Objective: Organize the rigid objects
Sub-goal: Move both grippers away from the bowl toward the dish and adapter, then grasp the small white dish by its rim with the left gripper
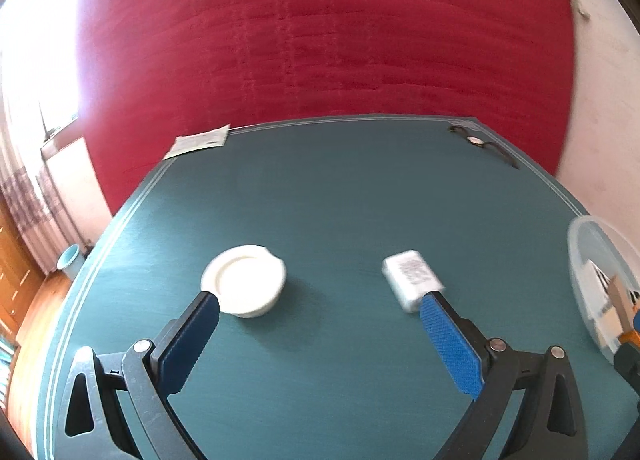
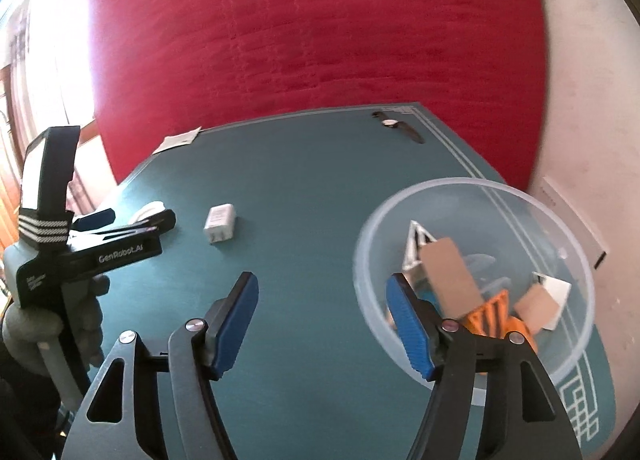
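My left gripper (image 1: 320, 300) stands open over the green table mat (image 1: 340, 200), with nothing between its blue pads. Just past its left fingertip sits a white round lidded tub (image 1: 244, 280). A white charger plug (image 1: 414, 280) lies just past its right fingertip. My right gripper (image 2: 322, 280) is open and empty, its right finger in front of the near rim of a clear plastic bowl (image 2: 472, 184). In that view the charger plug (image 2: 219, 224) lies far left, and the tub (image 2: 150, 208) is mostly hidden behind the left gripper.
The bowl holds cardboard pieces (image 2: 448, 276), an orange part (image 2: 492, 316) and white pieces. A black wristwatch (image 2: 396, 125) lies at the mat's far right corner, a paper slip (image 2: 176, 142) at the far left. A gloved hand (image 2: 52, 324) holds the left gripper. Behind hangs a red cloth.
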{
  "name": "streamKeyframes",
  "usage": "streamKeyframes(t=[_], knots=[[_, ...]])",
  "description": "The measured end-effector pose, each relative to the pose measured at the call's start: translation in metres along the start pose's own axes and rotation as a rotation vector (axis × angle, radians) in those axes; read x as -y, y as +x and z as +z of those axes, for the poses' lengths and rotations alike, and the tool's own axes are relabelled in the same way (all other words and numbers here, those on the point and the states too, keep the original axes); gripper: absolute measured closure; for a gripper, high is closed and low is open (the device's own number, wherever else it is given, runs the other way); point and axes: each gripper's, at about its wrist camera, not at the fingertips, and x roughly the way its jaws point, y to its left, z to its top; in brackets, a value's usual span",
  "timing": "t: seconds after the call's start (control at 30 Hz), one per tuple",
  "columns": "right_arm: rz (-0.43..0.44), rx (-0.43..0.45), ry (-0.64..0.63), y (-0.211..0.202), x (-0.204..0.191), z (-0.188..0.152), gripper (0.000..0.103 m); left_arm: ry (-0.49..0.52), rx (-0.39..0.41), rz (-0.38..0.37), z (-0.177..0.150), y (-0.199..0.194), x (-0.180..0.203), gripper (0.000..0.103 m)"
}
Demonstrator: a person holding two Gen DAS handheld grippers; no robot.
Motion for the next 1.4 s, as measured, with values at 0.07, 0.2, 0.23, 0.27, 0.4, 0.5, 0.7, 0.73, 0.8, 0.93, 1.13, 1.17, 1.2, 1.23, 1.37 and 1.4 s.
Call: streamKeyframes(t=[0.07, 0.2, 0.23, 0.27, 0.4, 0.5, 0.7, 0.73, 0.8, 0.93, 1.13, 1.17, 1.2, 1.23, 1.37, 1.4], knots=[[0.021, -0.012, -0.01, 0.005, -0.006, 0.002, 0.035, -0.011, -0.007, 0.007, 0.002, 0.004, -0.008, 0.001], [0.053, -0.035, -0.029, 0.015, -0.021, 0.003, 0.034, -0.051, -0.022, 0.016, 0.004, 0.017, -0.032, 0.001], [0.06, -0.043, -0.031, 0.018, -0.023, 0.003, 0.034, -0.063, -0.025, 0.015, 0.004, 0.02, -0.037, 0.001], [0.066, -0.051, -0.036, 0.02, -0.026, 0.002, 0.034, -0.076, -0.03, 0.016, 0.005, 0.022, -0.042, 0.001], [0.089, -0.075, -0.069, 0.028, -0.036, -0.001, 0.034, -0.1, -0.054, 0.021, 0.005, 0.031, -0.059, 0.001], [0.111, -0.092, -0.068, 0.035, -0.04, 0.002, 0.034, -0.095, -0.067, 0.016, 0.007, 0.038, -0.062, 0.001], [0.134, -0.118, -0.06, 0.054, -0.047, 0.012, 0.034, -0.07, -0.107, -0.012, 0.008, 0.052, -0.058, 0.001], [0.138, -0.127, -0.058, 0.058, -0.048, 0.014, 0.034, -0.063, -0.112, -0.011, 0.007, 0.054, -0.057, 0.001], [0.142, -0.144, -0.054, 0.065, -0.049, 0.016, 0.034, -0.056, -0.122, -0.006, 0.007, 0.058, -0.056, 0.001], [0.151, -0.166, -0.044, 0.079, -0.052, 0.021, 0.034, -0.074, -0.158, -0.016, 0.008, 0.065, -0.059, 0.001], [0.156, -0.187, -0.041, 0.098, -0.057, 0.029, 0.034, -0.096, -0.209, -0.031, 0.007, 0.074, -0.064, 0.024], [0.156, -0.191, -0.042, 0.101, -0.057, 0.03, 0.034, -0.097, -0.207, -0.041, 0.007, 0.073, -0.064, 0.03], [0.157, -0.195, -0.043, 0.104, -0.058, 0.031, 0.034, -0.096, -0.2, -0.05, 0.007, 0.072, -0.064, 0.034], [0.158, -0.198, -0.042, 0.106, -0.059, 0.032, 0.034, -0.098, -0.198, -0.058, 0.007, 0.072, -0.064, 0.034], [0.161, -0.206, -0.049, 0.115, -0.066, 0.036, 0.034, -0.111, -0.184, -0.089, 0.007, 0.068, -0.066, 0.034], [0.161, -0.207, -0.052, 0.117, -0.067, 0.036, 0.034, -0.115, -0.176, -0.097, 0.007, 0.066, -0.066, 0.034]])
